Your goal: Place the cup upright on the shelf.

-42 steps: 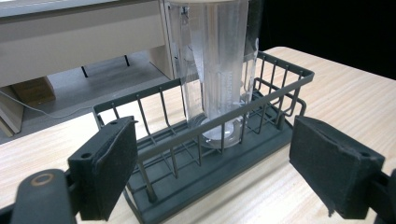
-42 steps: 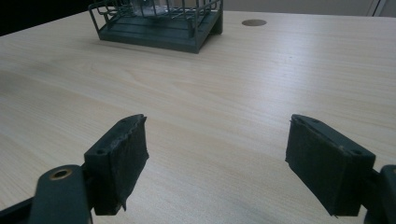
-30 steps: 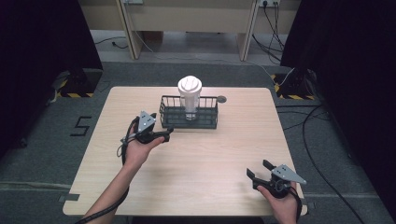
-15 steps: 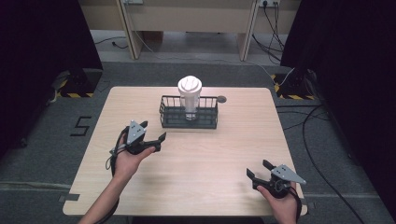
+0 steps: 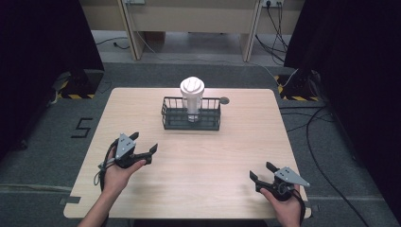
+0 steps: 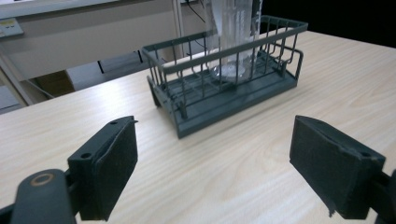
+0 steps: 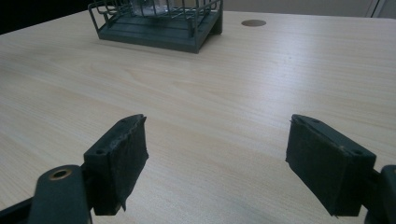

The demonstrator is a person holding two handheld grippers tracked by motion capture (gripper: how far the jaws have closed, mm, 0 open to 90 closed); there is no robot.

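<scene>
Standing upright in a dark wire basket [image 5: 190,115] at the far middle of the wooden worktop [image 5: 227,156] is a clear tumbler [image 5: 192,99] with a white lid. Just right of the basket a small round grommet [image 5: 224,100] sits in the worktop. Well apart from the basket, the left gripper [image 5: 143,144] hangs over the near left, its jaws spread wide and empty. At the near right edge the right gripper [image 5: 260,171] likewise has its jaws wide apart, gripping nothing.
</scene>
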